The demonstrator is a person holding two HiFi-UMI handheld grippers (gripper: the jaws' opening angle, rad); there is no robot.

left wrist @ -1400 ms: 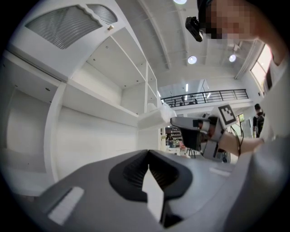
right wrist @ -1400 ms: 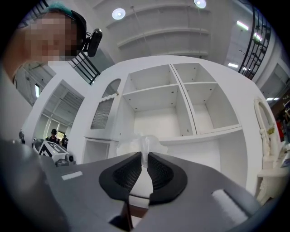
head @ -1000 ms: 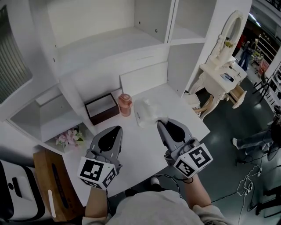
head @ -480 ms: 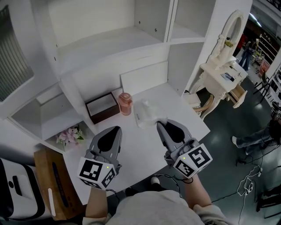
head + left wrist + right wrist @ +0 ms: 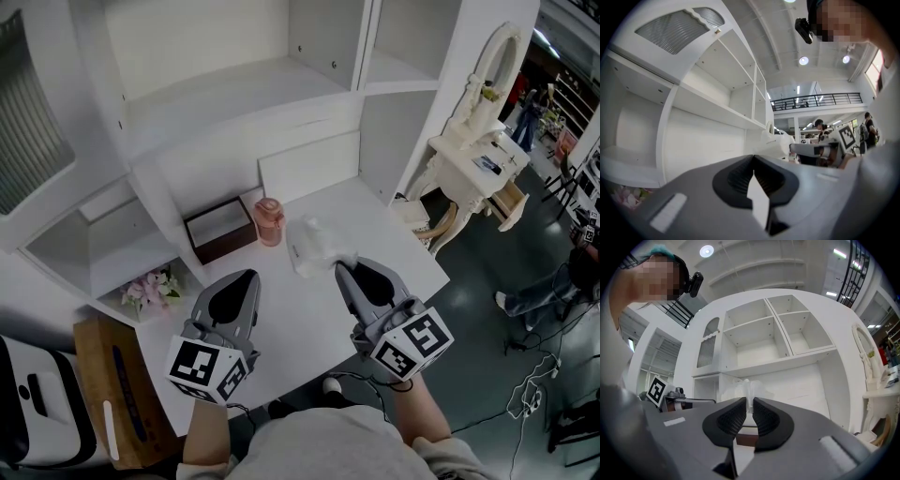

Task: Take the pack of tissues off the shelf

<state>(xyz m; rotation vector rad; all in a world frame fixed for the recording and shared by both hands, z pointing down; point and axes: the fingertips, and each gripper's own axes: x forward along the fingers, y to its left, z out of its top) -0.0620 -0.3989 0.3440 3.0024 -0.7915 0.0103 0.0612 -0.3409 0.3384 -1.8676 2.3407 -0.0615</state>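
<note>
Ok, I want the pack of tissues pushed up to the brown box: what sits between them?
A small pink jar stands between the pack of tissues and the brown box, close by the box; the head view shows it.

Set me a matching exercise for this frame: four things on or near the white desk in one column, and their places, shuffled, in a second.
Things:
1. pack of tissues
2. pink jar
3. brown box
4. pink flowers

Places:
A. low down, left of the desk
B. standing between the box and the tissues
C. at the tips of the right gripper
D. open-topped, leftmost on the desktop

Pairs: 1-C, 2-B, 3-D, 4-A
</note>
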